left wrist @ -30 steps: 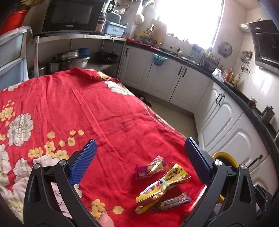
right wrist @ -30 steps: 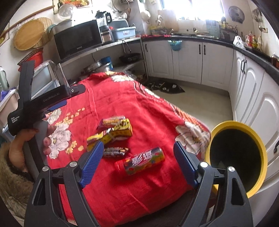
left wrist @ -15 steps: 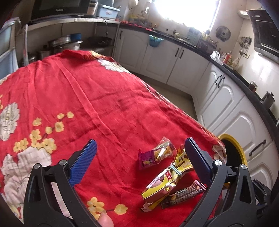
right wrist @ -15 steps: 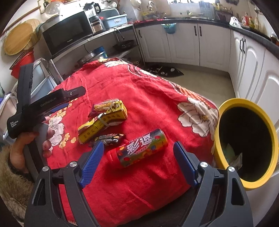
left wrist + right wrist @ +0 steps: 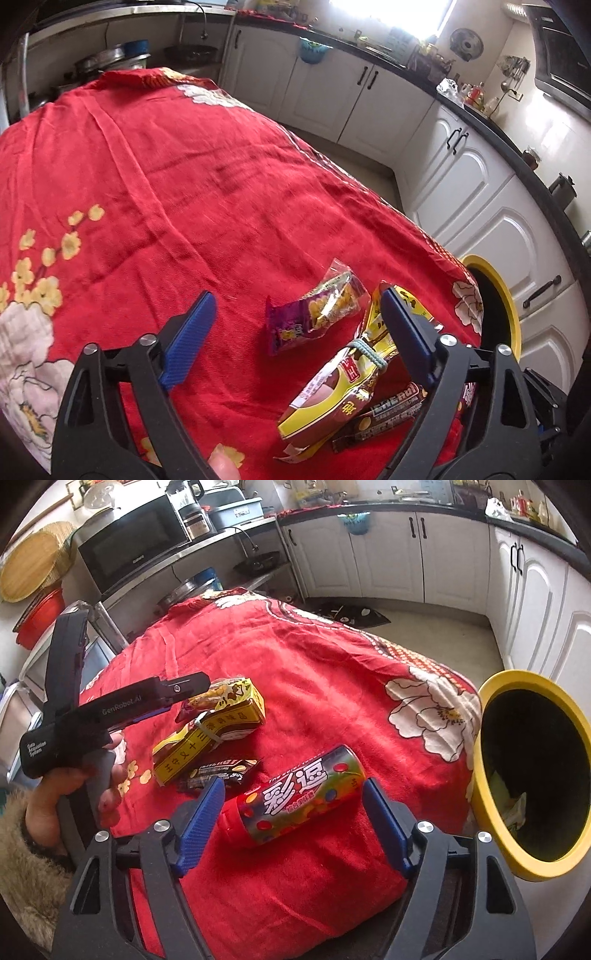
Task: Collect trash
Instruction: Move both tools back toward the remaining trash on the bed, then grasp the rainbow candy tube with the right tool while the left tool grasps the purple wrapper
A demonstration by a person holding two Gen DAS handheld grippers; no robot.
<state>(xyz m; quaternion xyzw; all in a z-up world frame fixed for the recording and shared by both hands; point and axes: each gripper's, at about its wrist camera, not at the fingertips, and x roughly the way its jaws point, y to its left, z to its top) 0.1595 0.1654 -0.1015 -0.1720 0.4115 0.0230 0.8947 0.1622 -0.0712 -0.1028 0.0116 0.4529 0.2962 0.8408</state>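
Observation:
On the red flowered cloth (image 5: 192,177) lie a purple snack wrapper (image 5: 314,310), a yellow packet tied with a band (image 5: 340,384) and a dark bar wrapper (image 5: 388,410). My left gripper (image 5: 295,325) hovers over the purple wrapper with its jaws closing; the pads are clear of it. A colourful candy tube (image 5: 299,797) lies on its side between the closing jaws of my right gripper (image 5: 295,816), untouched. The right wrist view also shows the yellow packet (image 5: 218,727), the dark wrapper (image 5: 218,771) and the left gripper (image 5: 195,686) above them.
A yellow bin (image 5: 480,782) with a dark inside stands on the floor just past the table's right edge, also seen as the yellow bin (image 5: 511,317). White cabinets (image 5: 461,173) line the far wall. A hand (image 5: 74,779) holds the left gripper.
Both grippers have sunk toward the table and tipped downward. The wrappers and the tube look larger and nearer. Both pairs of jaws have narrowed a little.

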